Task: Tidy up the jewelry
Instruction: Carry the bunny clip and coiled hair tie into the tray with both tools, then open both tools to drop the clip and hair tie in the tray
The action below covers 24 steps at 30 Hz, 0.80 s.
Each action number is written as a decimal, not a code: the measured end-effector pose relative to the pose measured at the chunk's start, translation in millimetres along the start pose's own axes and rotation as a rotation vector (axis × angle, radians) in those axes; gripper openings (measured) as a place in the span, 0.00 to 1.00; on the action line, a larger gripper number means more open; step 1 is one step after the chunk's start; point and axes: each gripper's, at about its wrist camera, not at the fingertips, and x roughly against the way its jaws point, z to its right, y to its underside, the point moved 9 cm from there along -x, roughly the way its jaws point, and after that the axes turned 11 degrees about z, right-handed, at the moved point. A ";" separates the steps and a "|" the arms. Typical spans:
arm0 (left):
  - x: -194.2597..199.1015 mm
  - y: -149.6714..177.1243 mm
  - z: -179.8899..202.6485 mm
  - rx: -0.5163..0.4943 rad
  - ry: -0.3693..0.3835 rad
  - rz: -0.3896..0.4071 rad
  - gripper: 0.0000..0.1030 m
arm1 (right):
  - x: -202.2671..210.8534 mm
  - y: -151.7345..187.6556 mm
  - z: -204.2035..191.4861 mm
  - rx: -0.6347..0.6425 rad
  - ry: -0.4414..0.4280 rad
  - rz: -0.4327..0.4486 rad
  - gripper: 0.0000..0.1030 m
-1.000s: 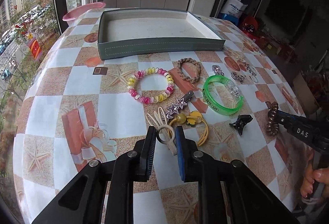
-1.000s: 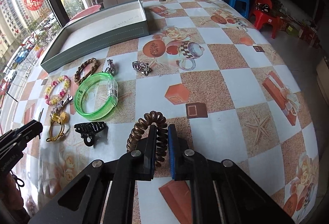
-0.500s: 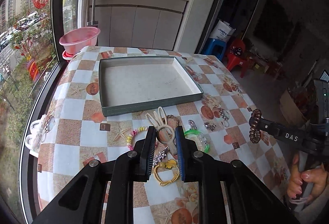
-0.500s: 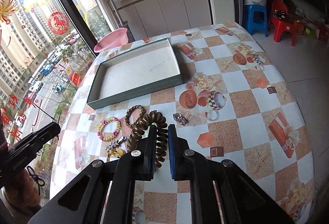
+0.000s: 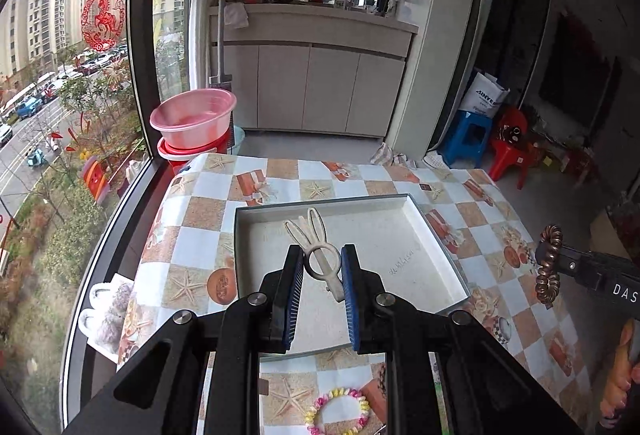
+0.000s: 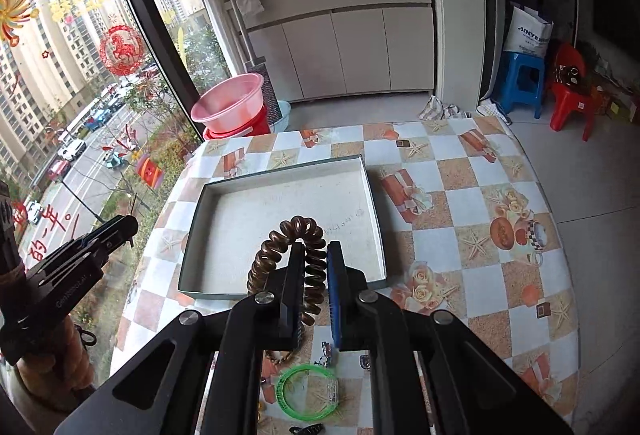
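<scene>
My left gripper [image 5: 321, 267] is shut on a cream bunny-ear hair clip [image 5: 316, 243] and holds it above the open grey-green tray [image 5: 440, 255]. My right gripper [image 6: 314, 267] is shut on a brown spiral hair tie [image 6: 280, 255], held above the near edge of the same tray [image 6: 372, 203]. The right gripper with its hair tie also shows in the left wrist view [image 5: 548, 259]. The tray is empty inside. A pink and yellow bead bracelet [image 5: 338, 409] and a green bangle [image 6: 306, 391] lie on the table below.
The checkered tablecloth [image 6: 480, 219] covers a round table. A window runs along the left. A pink basin [image 5: 192, 115] stands beyond the table's far edge. Small metal trinkets [image 6: 326, 353] and a black claw clip [image 6: 308, 428] lie near the green bangle.
Both grippers have risen from the table and moved forward, each carrying its item. They now hang over the tray, and the jewelry on the table has dropped to the bottom of both views.
</scene>
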 end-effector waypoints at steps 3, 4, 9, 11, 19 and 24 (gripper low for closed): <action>-40.3 11.3 -7.2 -0.012 -0.031 -0.042 0.32 | -34.3 -1.4 -1.9 -0.003 -0.001 -0.027 0.11; -53.2 17.2 -10.5 -0.012 -0.045 -0.060 0.32 | -46.8 0.4 -2.3 -0.005 -0.002 -0.041 0.11; -100.4 49.9 -14.6 0.012 -0.052 -0.147 0.32 | -103.0 14.2 1.5 -0.007 0.002 -0.094 0.11; -113.8 57.3 -14.2 -0.011 -0.067 -0.157 0.32 | -123.3 20.2 5.0 0.000 0.011 -0.111 0.11; -145.0 82.7 -14.0 -0.064 -0.112 -0.201 0.32 | -184.5 50.9 12.6 -0.012 0.026 -0.196 0.11; -156.2 94.7 -15.8 -0.092 -0.142 -0.228 0.32 | -197.2 67.2 19.1 -0.021 0.037 -0.234 0.12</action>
